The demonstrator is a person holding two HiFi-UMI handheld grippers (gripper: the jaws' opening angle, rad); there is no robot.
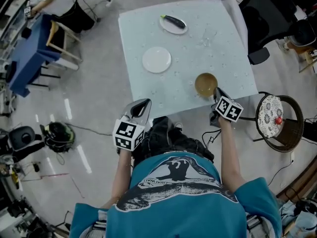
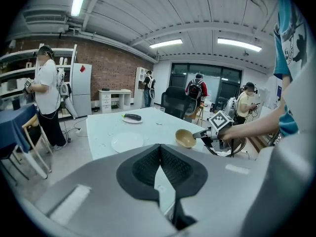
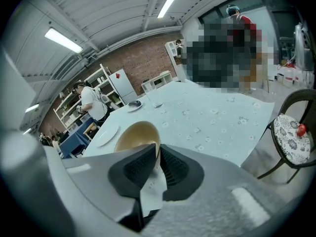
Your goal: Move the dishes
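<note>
A tan bowl (image 1: 206, 84) (image 3: 137, 136) sits at the near right edge of the pale table (image 1: 208, 38). My right gripper (image 1: 216, 93) (image 3: 157, 148) is shut on the bowl's near rim, which shows between the pads. An empty white plate (image 1: 157, 60) (image 2: 127, 142) lies mid-table. At the far side, another plate carries a dark eggplant (image 1: 174, 20) (image 2: 132, 117). My left gripper (image 1: 143, 104) (image 2: 160, 150) is shut and empty, just off the table's near left corner. In the left gripper view, the bowl (image 2: 186, 138) and the right gripper appear to the right.
A round-cushioned chair (image 1: 271, 115) (image 3: 294, 139) stands right of the table. A black office chair (image 1: 267, 14) is at the far right. A blue table (image 1: 25, 53) and a wooden chair (image 1: 64, 41) stand to the left, with a helmet (image 1: 58, 133) on the floor. People stand around the room.
</note>
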